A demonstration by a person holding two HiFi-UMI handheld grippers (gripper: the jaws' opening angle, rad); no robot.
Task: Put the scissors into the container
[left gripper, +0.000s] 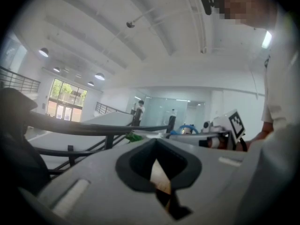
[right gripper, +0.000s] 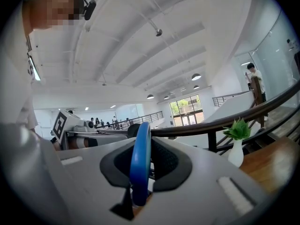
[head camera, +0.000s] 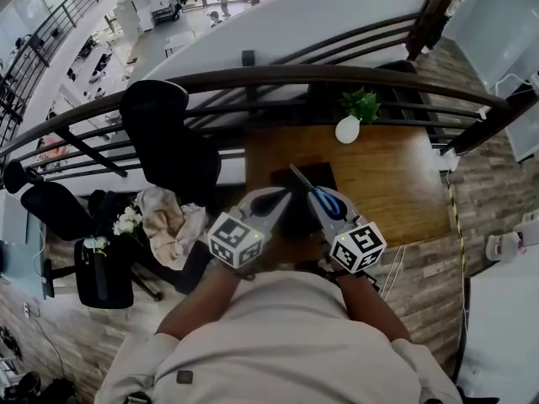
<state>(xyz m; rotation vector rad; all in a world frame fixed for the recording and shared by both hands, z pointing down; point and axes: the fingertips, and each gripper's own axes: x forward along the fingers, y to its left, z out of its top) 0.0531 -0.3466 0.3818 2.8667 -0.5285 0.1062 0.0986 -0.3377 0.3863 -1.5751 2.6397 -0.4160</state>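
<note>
Both grippers hang close together over the near part of a wooden table (head camera: pixel 396 183). My right gripper (head camera: pixel 321 197) is shut on the scissors (head camera: pixel 327 202). Their blue handle loop (right gripper: pixel 140 163) stands upright between the jaws in the right gripper view, and the metal blade (head camera: pixel 298 176) points away and to the left. My left gripper (head camera: pixel 281 195) is just to its left, with its jaws together and nothing in them (left gripper: pixel 158 146). A black container (head camera: pixel 325 175) lies on the table right under and beyond both gripper tips, mostly hidden by them.
A white vase with a green plant (head camera: pixel 348 129) stands at the table's far edge, against a dark curved railing (head camera: pixel 337 78). A black office chair (head camera: pixel 168 141) is to the left of the table. Bare wood extends to the right.
</note>
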